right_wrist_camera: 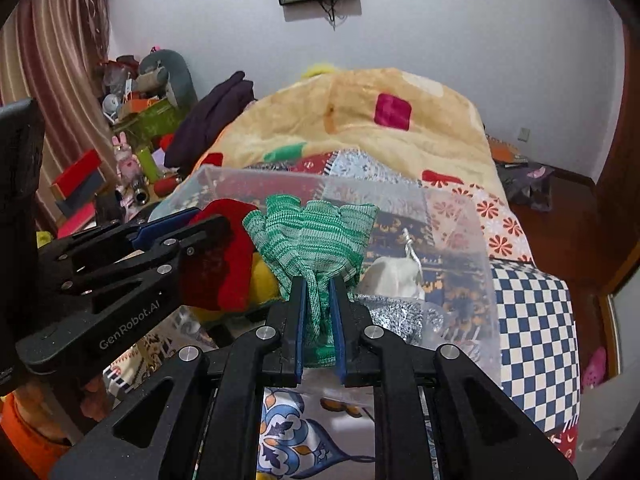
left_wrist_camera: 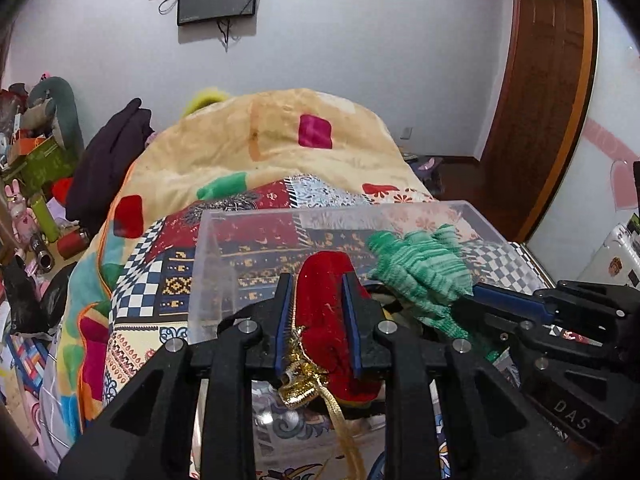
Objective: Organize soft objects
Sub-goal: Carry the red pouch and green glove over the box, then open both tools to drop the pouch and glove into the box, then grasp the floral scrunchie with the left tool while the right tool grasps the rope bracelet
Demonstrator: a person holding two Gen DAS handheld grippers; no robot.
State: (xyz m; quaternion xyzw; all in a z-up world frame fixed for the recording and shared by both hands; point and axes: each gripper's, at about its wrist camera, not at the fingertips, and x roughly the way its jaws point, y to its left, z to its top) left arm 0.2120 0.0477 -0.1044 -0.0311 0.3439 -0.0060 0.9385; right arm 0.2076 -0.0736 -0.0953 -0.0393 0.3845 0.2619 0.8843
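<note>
Left wrist view showed the left gripper [left_wrist_camera: 318, 320] nearest, its fingers [left_wrist_camera: 352, 320] drawn in narrow on a red velvet pouch [left_wrist_camera: 326, 300] with a gold cord [left_wrist_camera: 340, 412] trailing below. The pouch looked light and limp, likely to sag and slide on its nap, so a pinch across the bunched middle seemed the surest hold. Just to its right the right gripper [right_wrist_camera: 318, 320] had its fingers [right_wrist_camera: 299, 320] pressed close on the gathered cuff of a green knitted glove [right_wrist_camera: 316, 236]; the stretchy knit fanned out loosely above, and I judged the cuff its firmest part. Both pieces hung over the clear plastic bin [right_wrist_camera: 460, 208] resting on the patterned bed quilt [right_wrist_camera: 532, 320]. Inside lay a white soft item [right_wrist_camera: 394, 276] and a yellow plush [right_wrist_camera: 264, 280]. Beyond rose a folded yellow blanket [left_wrist_camera: 280, 140].
</note>
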